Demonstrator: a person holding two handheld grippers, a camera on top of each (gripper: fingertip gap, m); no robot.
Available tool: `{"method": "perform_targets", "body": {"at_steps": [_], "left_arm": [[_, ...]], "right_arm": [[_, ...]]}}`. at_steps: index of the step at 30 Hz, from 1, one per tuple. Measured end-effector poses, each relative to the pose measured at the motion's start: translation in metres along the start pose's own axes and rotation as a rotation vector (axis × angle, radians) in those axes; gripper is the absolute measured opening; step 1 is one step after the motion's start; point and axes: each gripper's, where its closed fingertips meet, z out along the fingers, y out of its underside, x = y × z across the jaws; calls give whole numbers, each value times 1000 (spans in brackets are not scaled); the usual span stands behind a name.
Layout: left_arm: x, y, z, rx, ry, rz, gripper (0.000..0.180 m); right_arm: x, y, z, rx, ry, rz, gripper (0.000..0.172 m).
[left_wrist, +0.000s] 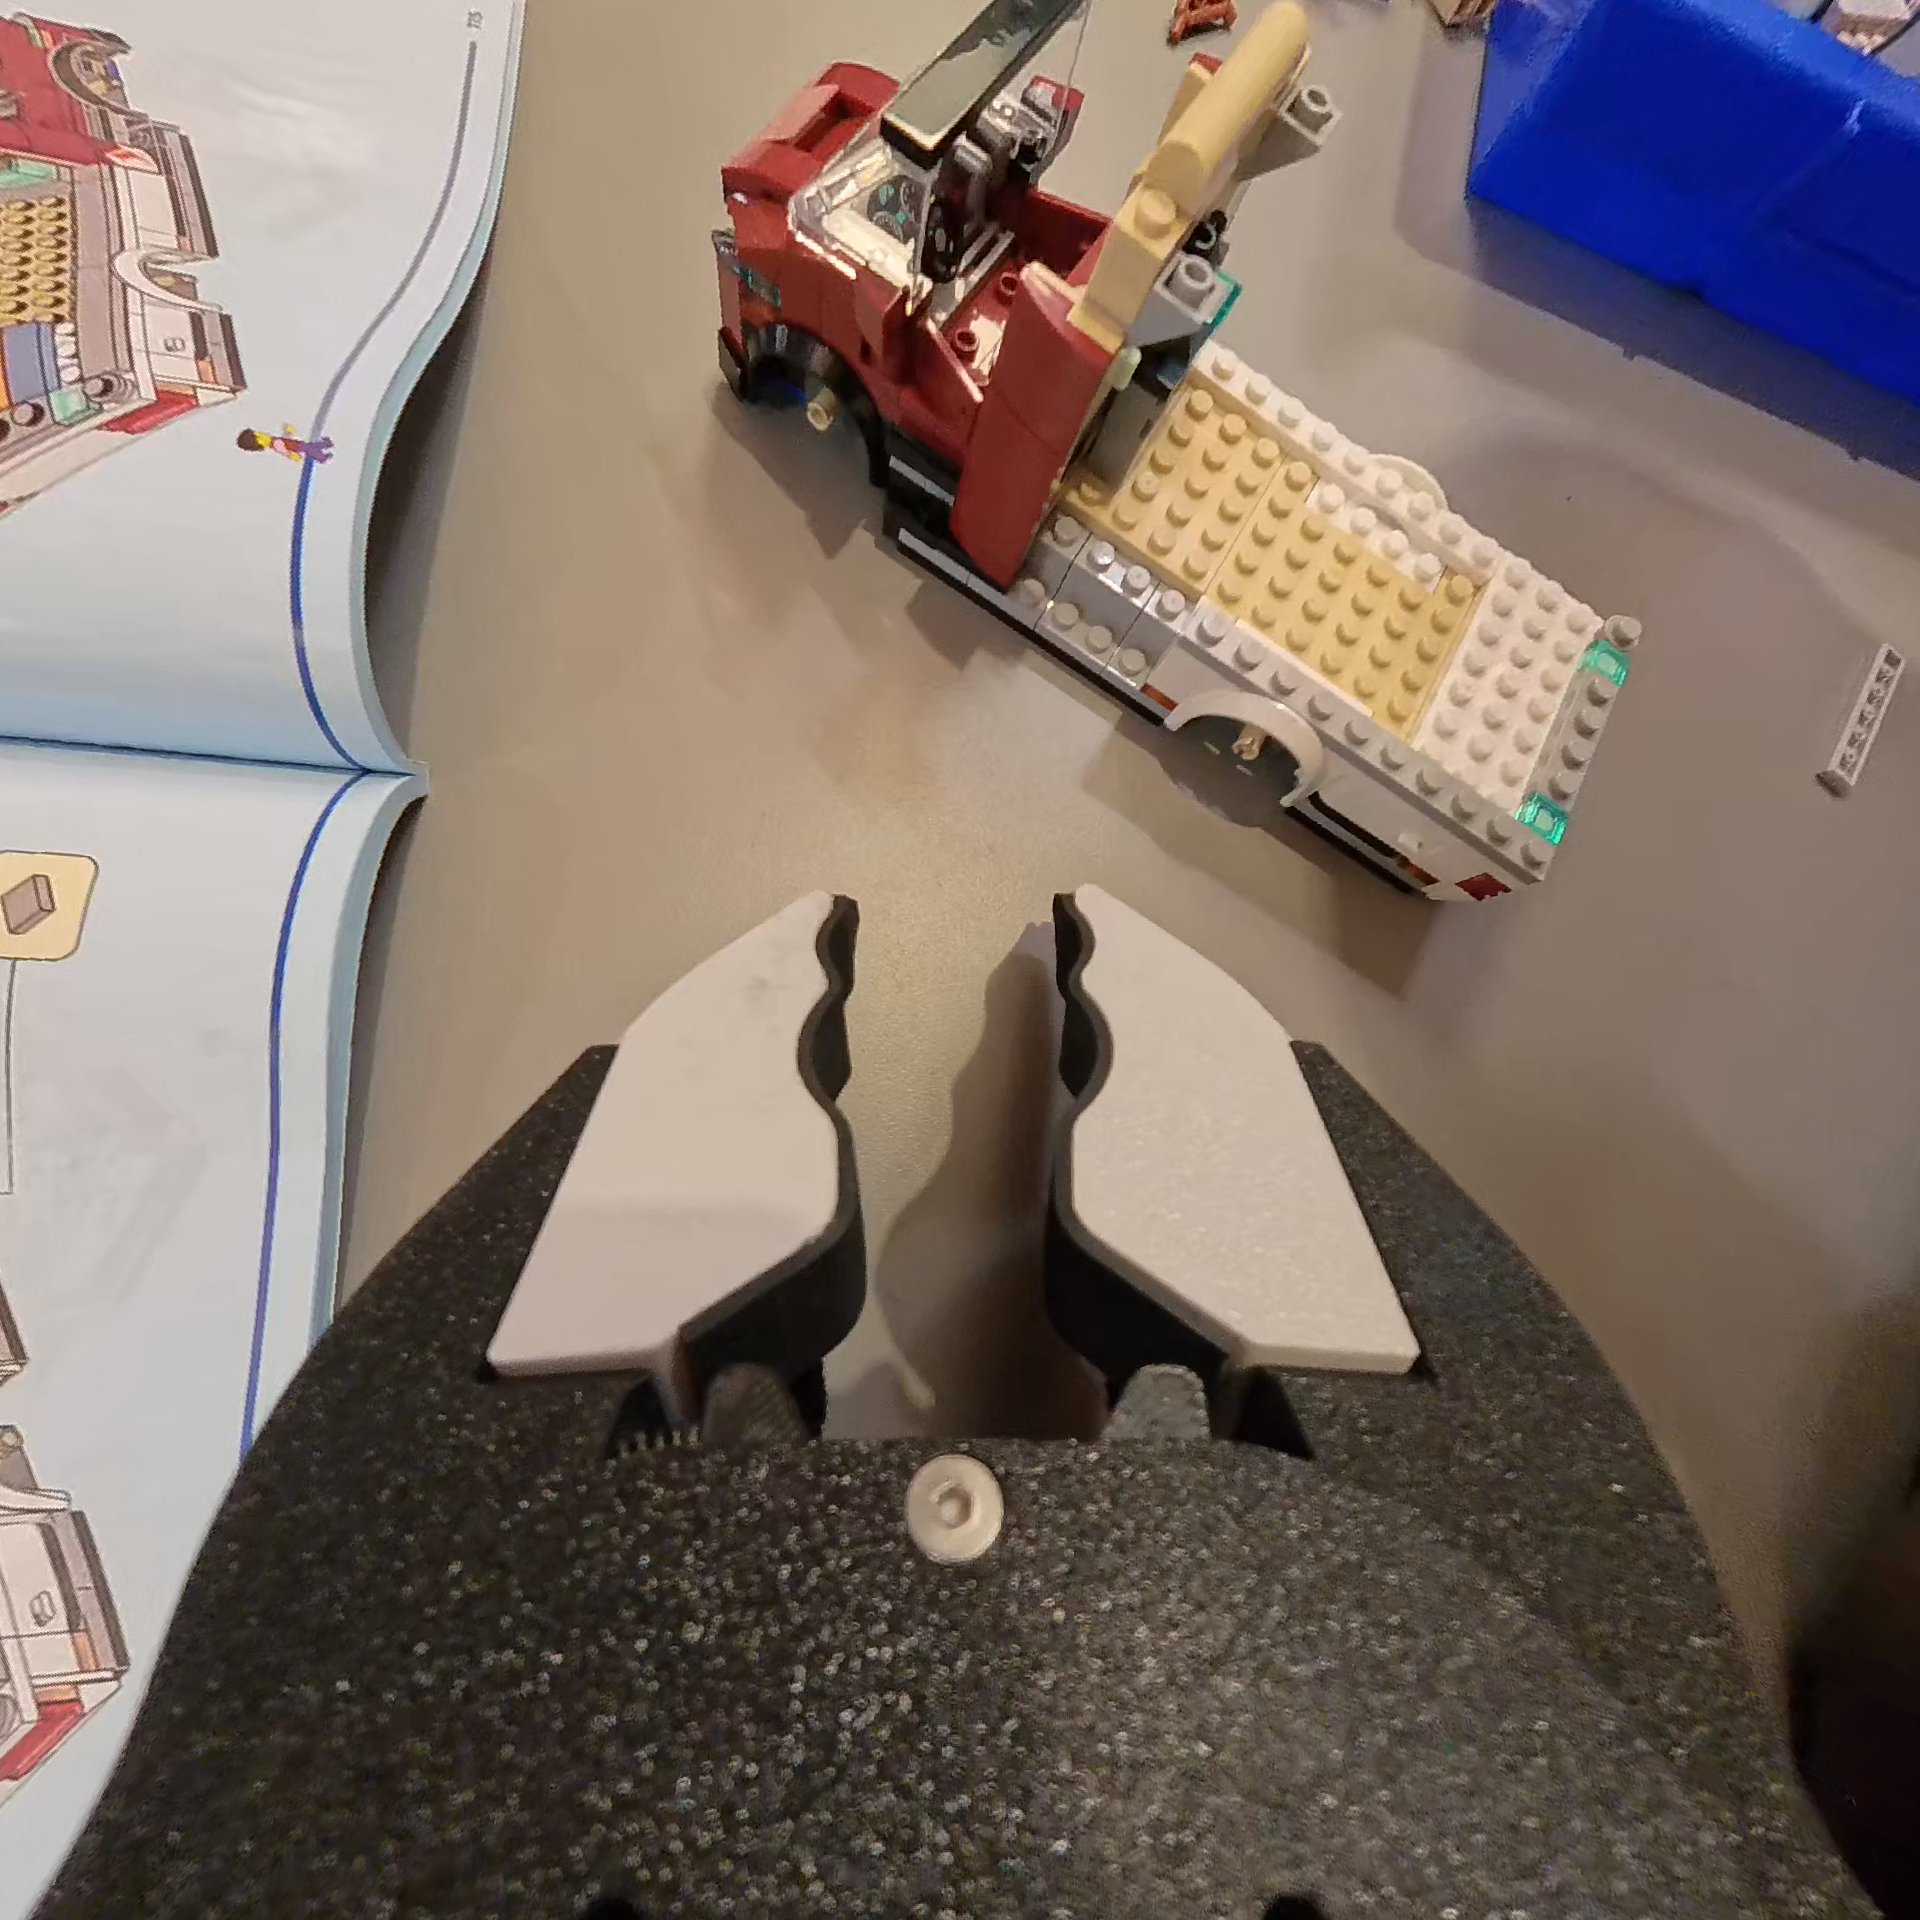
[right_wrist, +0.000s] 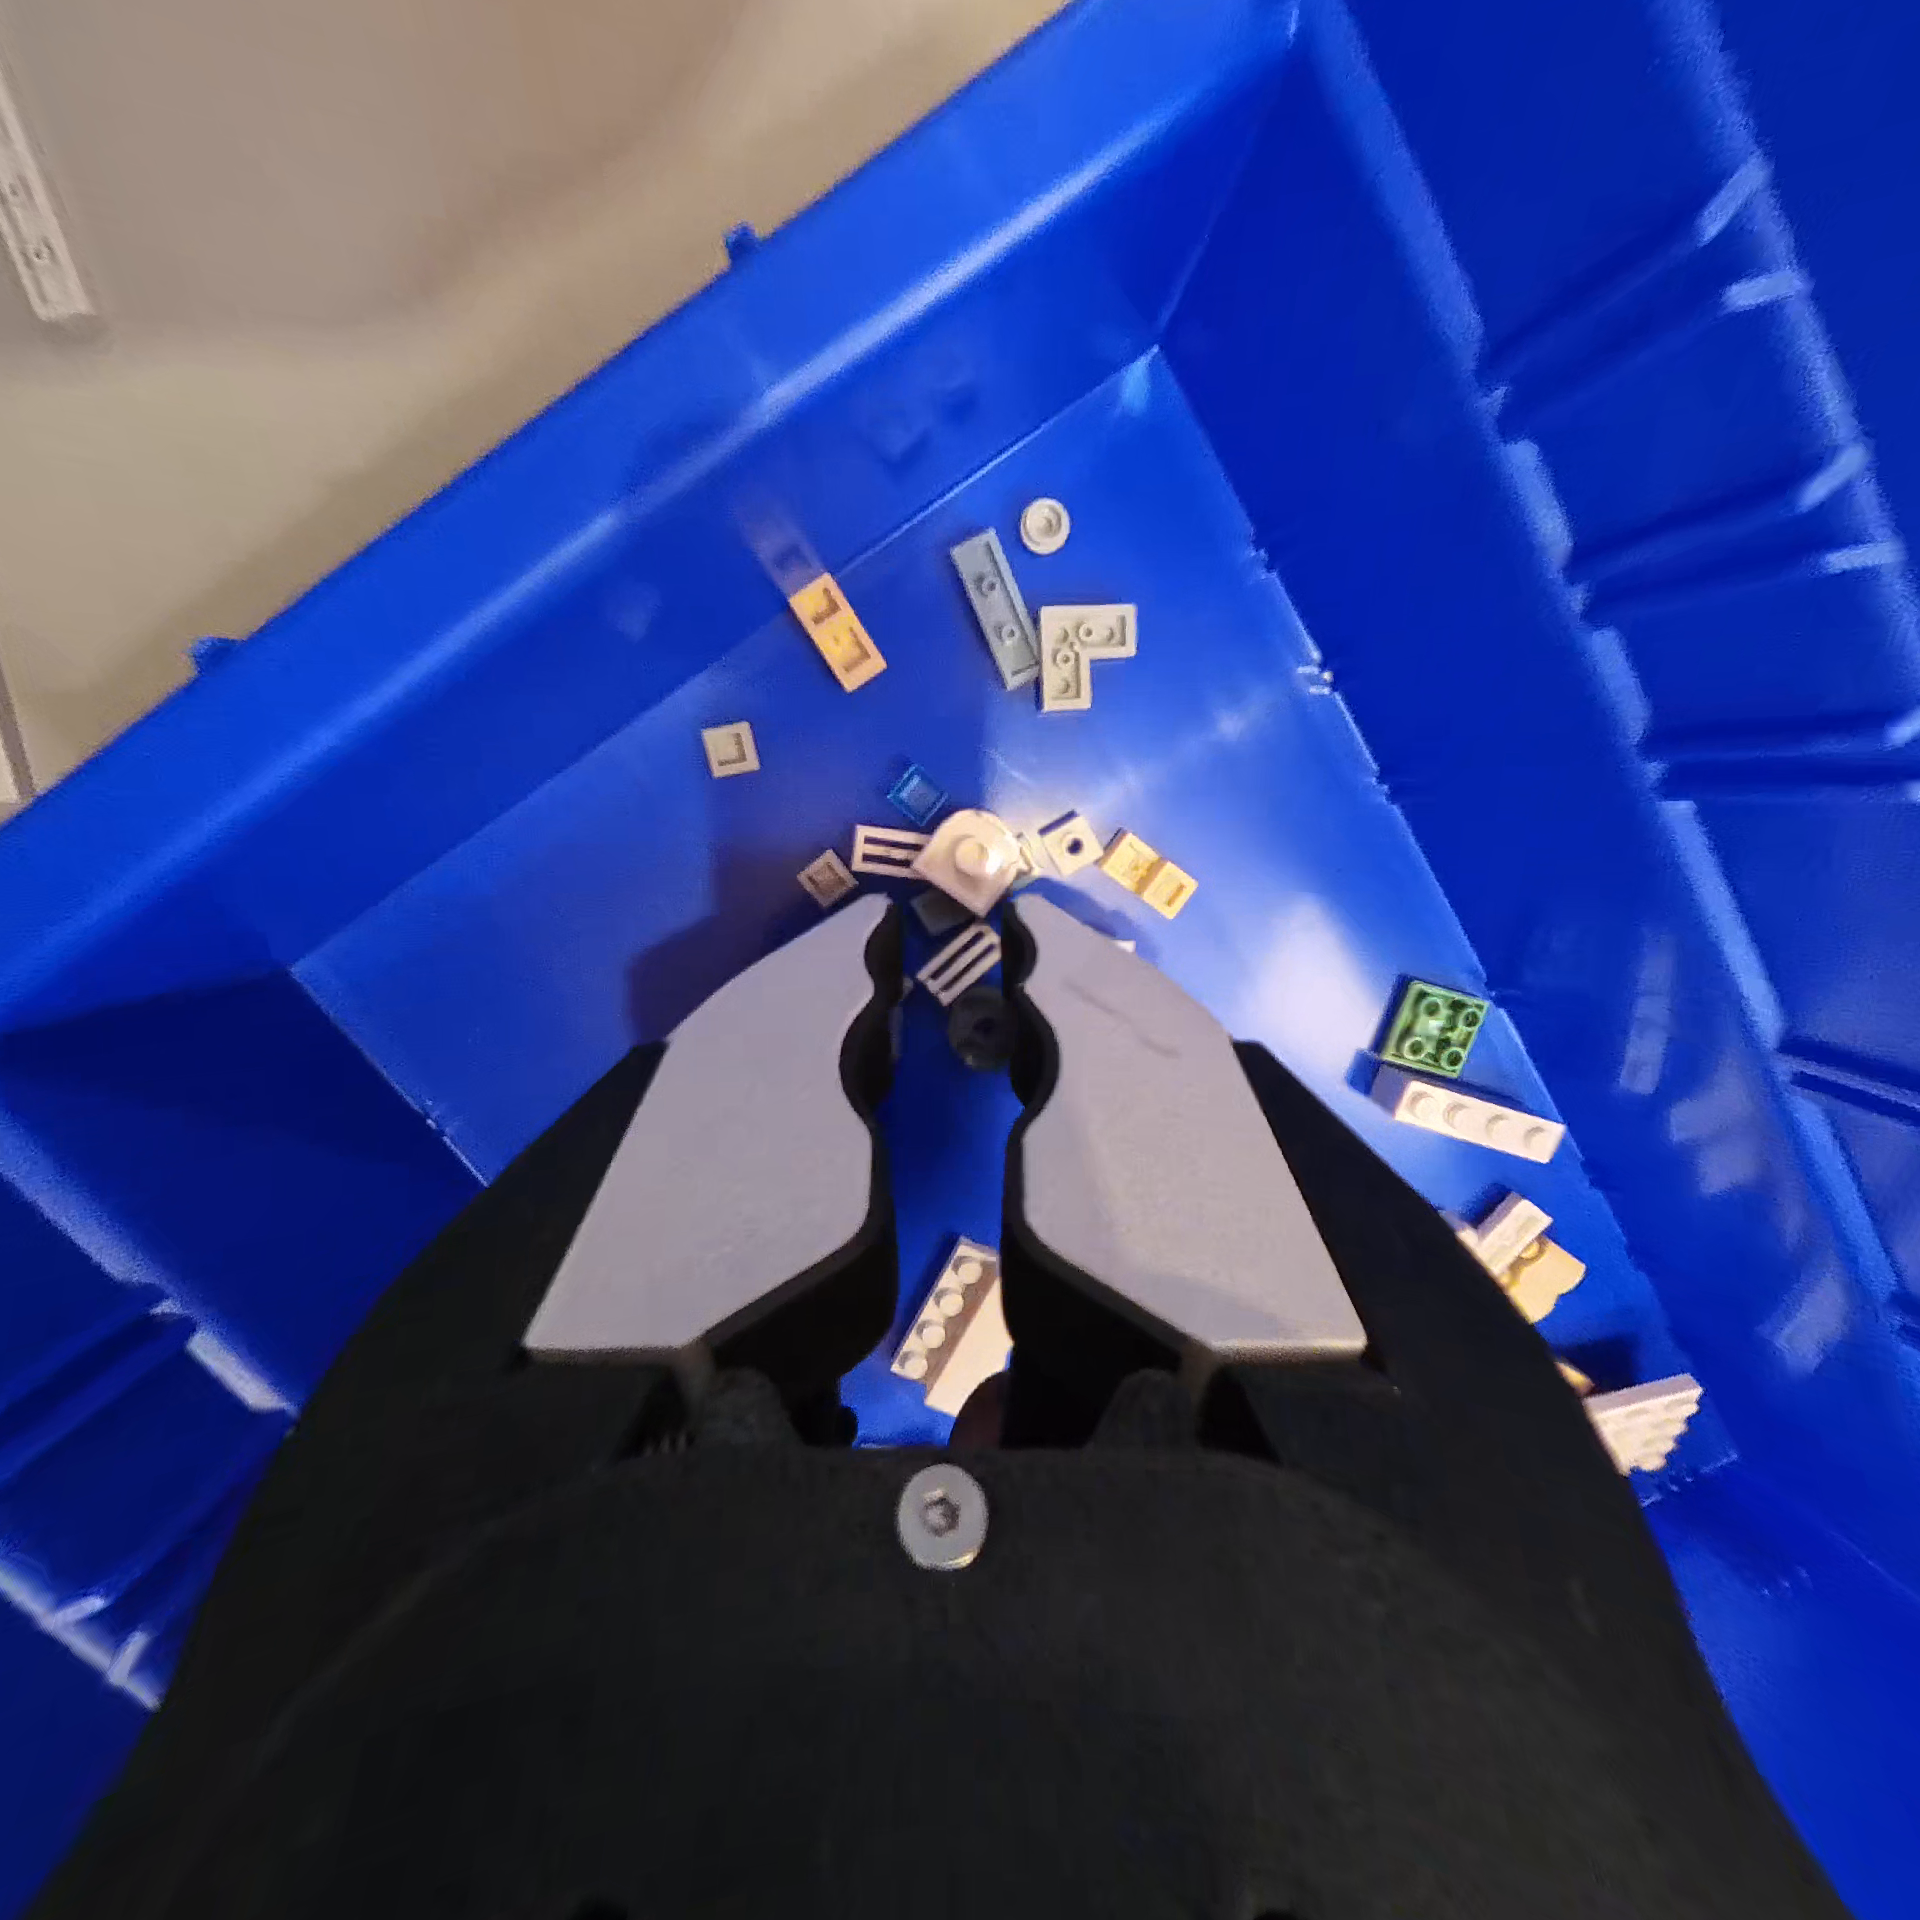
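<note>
**Friend:** What is your left tool doing?

**Me:** My left tool sits over the bare grey tabletop. Its two grey fingers are apart, with nothing between them. An open pale blue paper picture booklet lies to the left. Farther off, to the right, stands a dark red, tan and white toy brick truck. A small thin grey brick strip lies beyond the truck's back end, and a blue plastic bin sits far away.

**Friend:** And your right tool?

**Me:** It reaches down inside the blue bin. Its fingers are a little apart and clamp nothing. A small white grille piece and a dark round piece lie on the floor between them. Just past the tips is a white rounded plate with a stud. Farther off lie a tan flat brick and a white corner-shaped plate.
</note>
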Motion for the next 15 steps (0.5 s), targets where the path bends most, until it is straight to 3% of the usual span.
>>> {"method": "perform_targets", "body": {"at_steps": [9, 15], "left_arm": [[0, 0, 0, 0, 1, 2, 38], [0, 0, 0, 0, 7, 0, 38]], "right_arm": [[6, -1, -4, 38, 3, 24, 0], [29, 1, -22, 95, 116, 68, 3]]}}
